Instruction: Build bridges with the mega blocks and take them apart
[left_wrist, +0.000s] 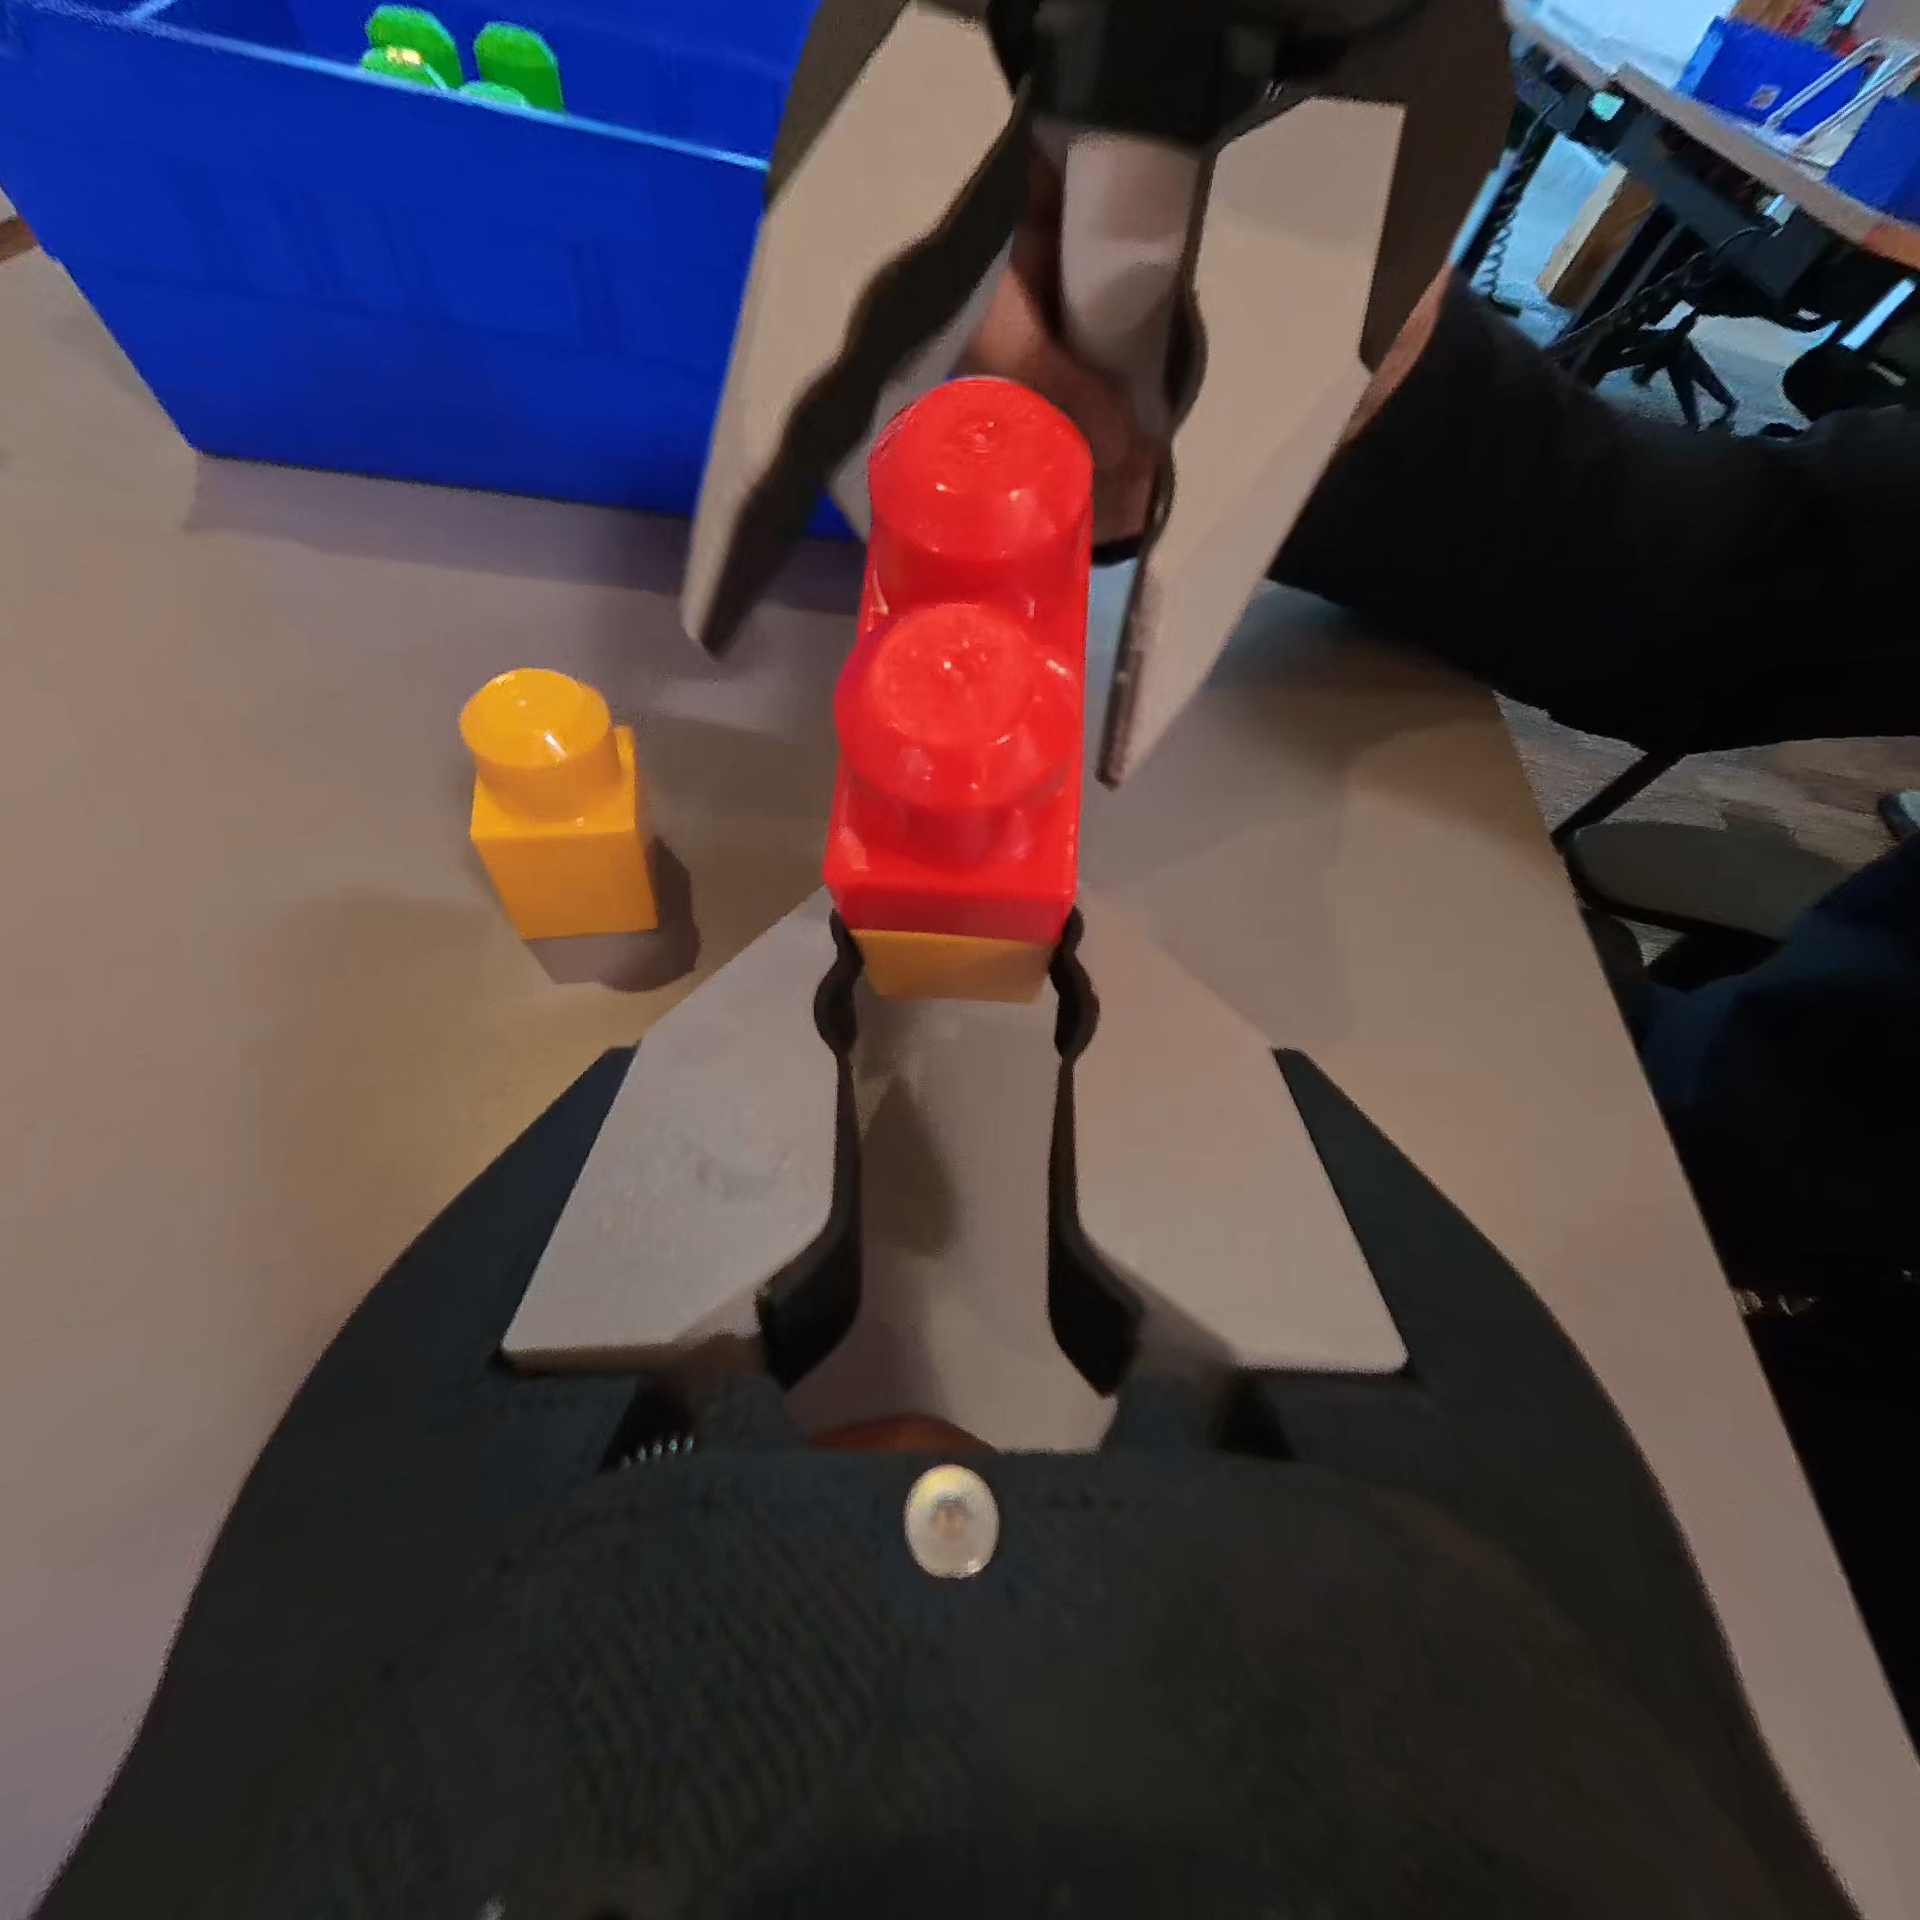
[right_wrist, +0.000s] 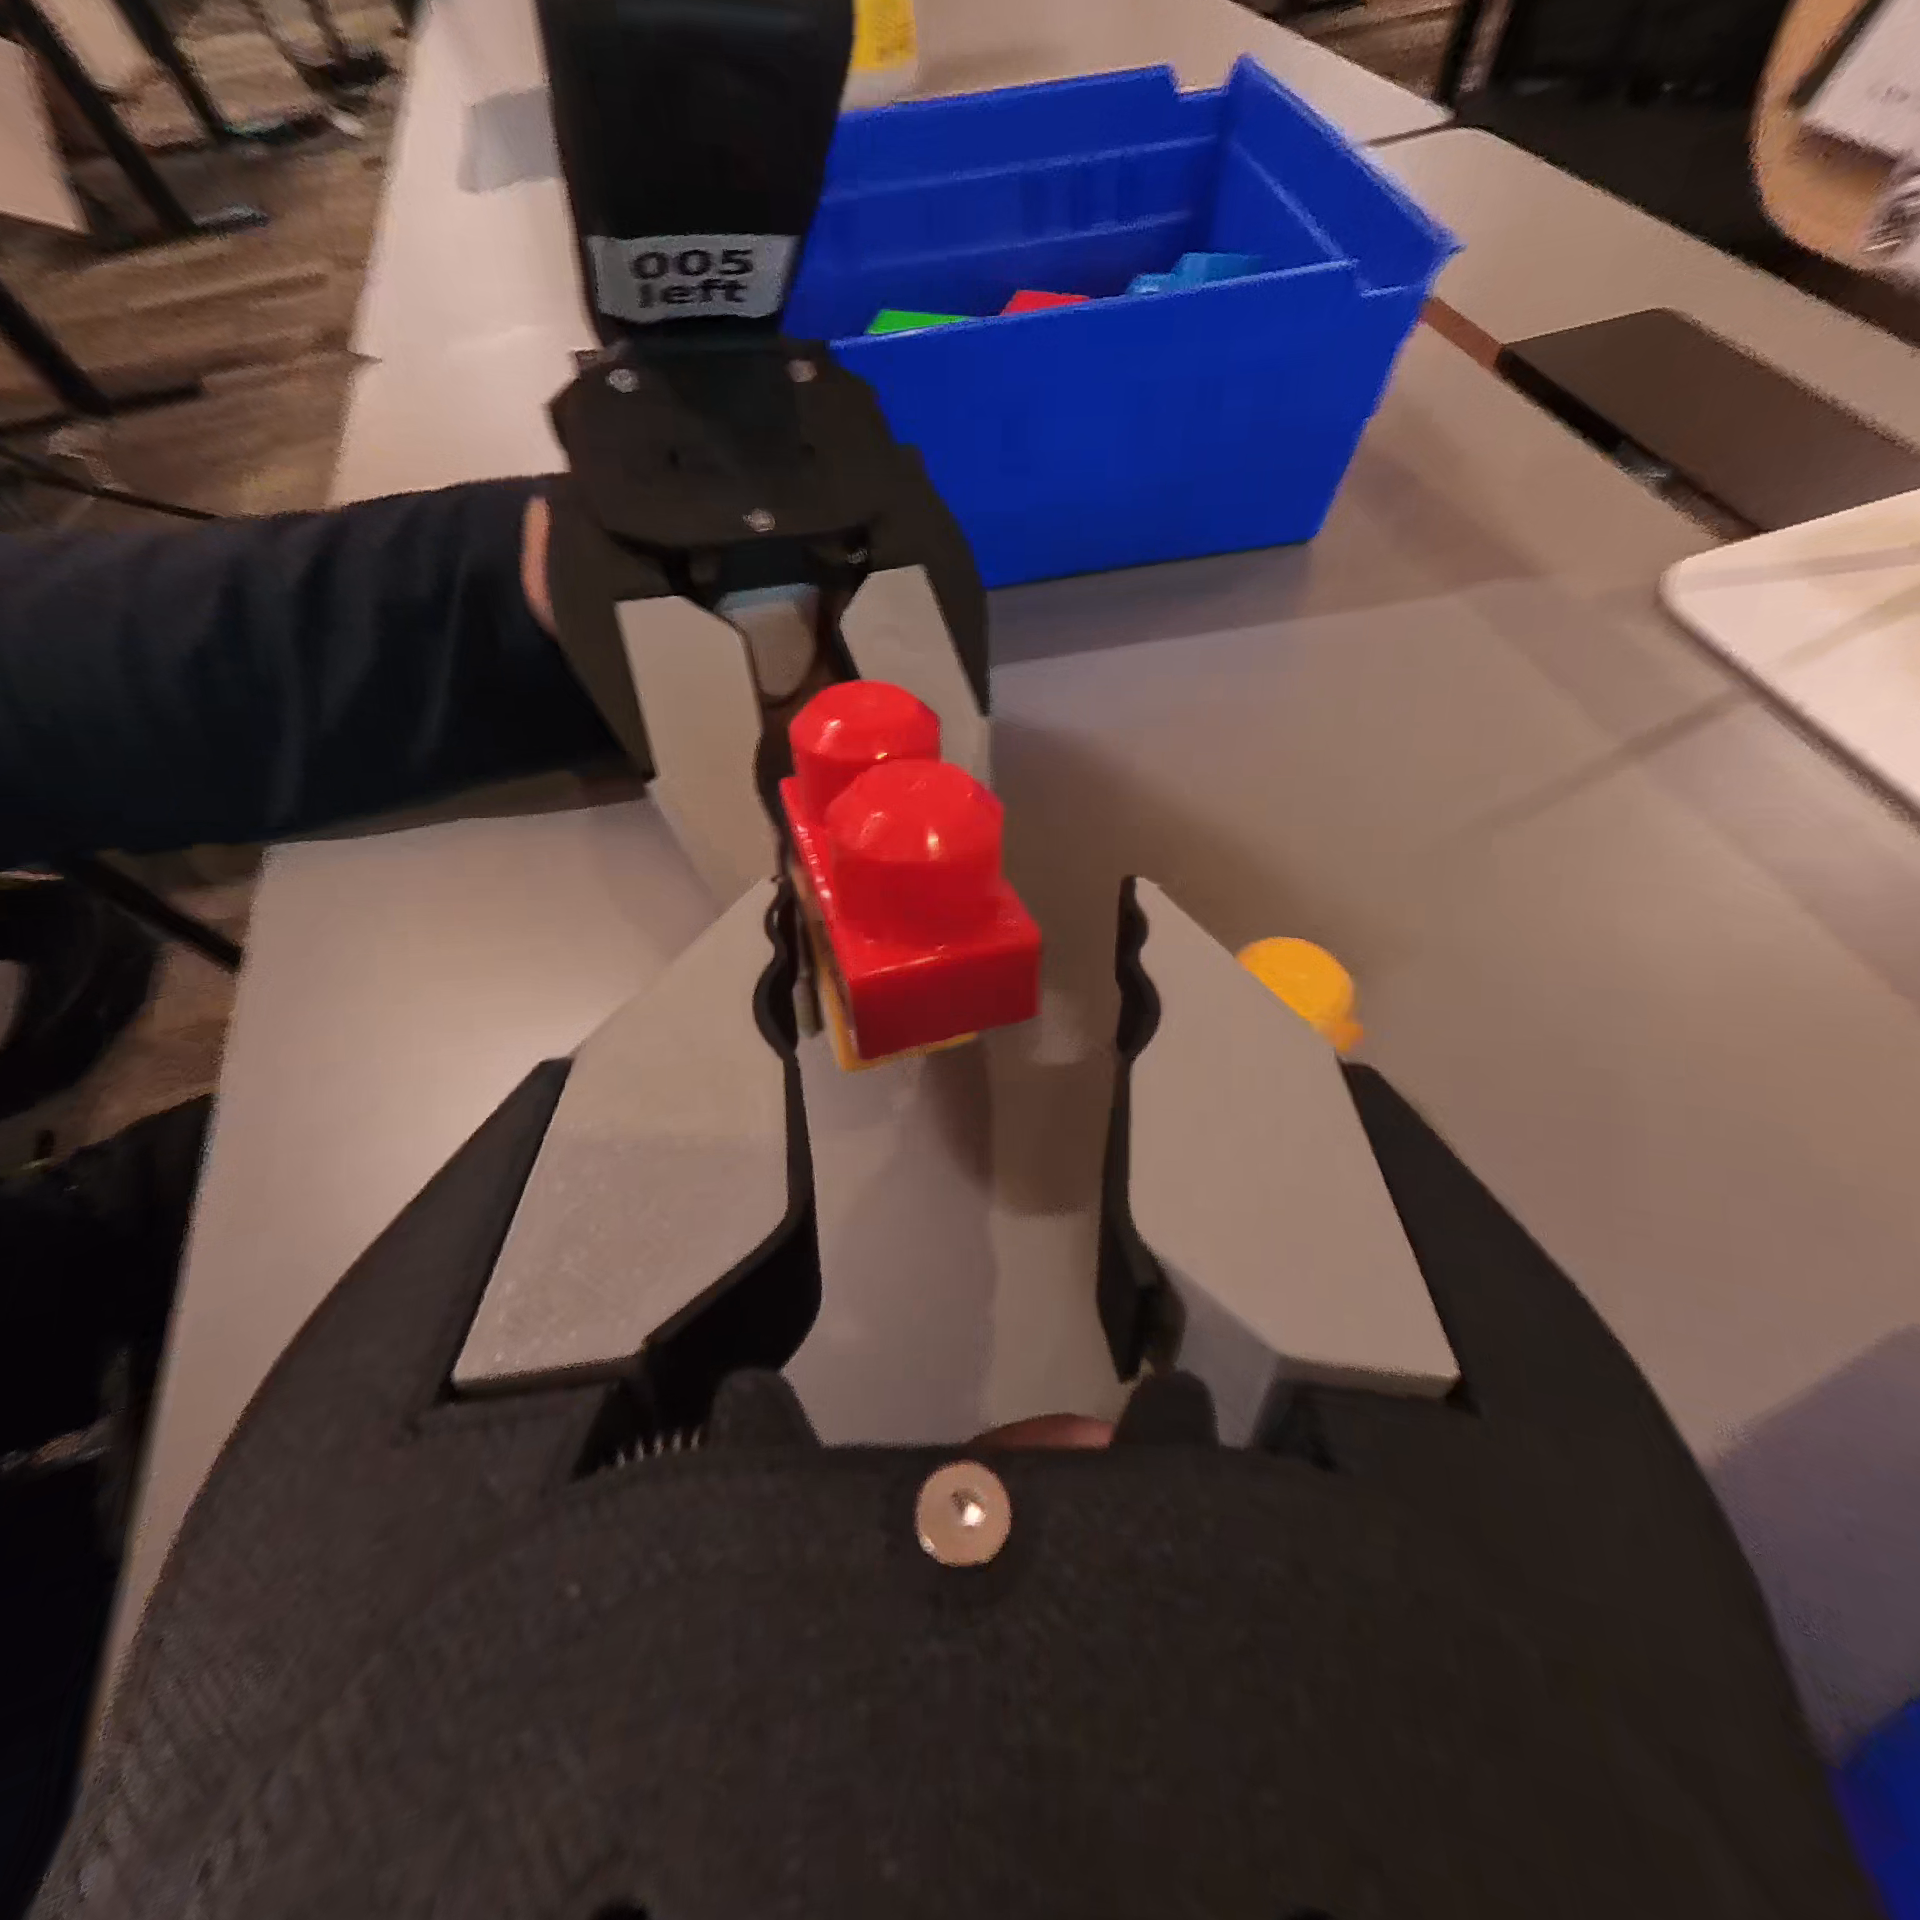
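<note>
Left wrist view: the left gripper (left_wrist: 954, 961) sat at 6 o'clock, its two black fingertips (left_wrist: 836, 971) clamped on the sides of a yellow block (left_wrist: 951, 964). A red two-stud block (left_wrist: 961, 717) was seated on top of that yellow block, running away toward 12 o'clock. The right gripper (left_wrist: 914, 707) came down from 12 o'clock, its grey fingers spread wide on either side of the red block's far end, neither plainly touching it. A second yellow block (left_wrist: 561, 821), single stud, stood upright on the grey table (left_wrist: 260, 935) at about 9 o'clock, well clear of the stack. A blue bin (left_wrist: 416, 291) stood at 10 to 11 o'clock with green blocks (left_wrist: 468, 62) showing over its rim. A dark sleeve (left_wrist: 1610, 540) lay at 3 o'clock.

Right wrist view: the right gripper (right_wrist: 951, 961) stood open. The red two-stud block (right_wrist: 914, 904) lay between its fingers, close against the left-hand finger (right_wrist: 774, 966), with a clear gap to the other one. A sliver of the yellow block (right_wrist: 862, 1049) showed beneath the red. The left gripper (right_wrist: 800, 831) reached in from 12 o'clock, holding the stack from the far side; its fingertips were mostly hidden behind the blocks. The loose yellow block (right_wrist: 1299, 987) peeked out at 3 o'clock. The blue bin (right_wrist: 1122, 436) sat at 1 o'clock, holding green, red and blue pieces.
</note>
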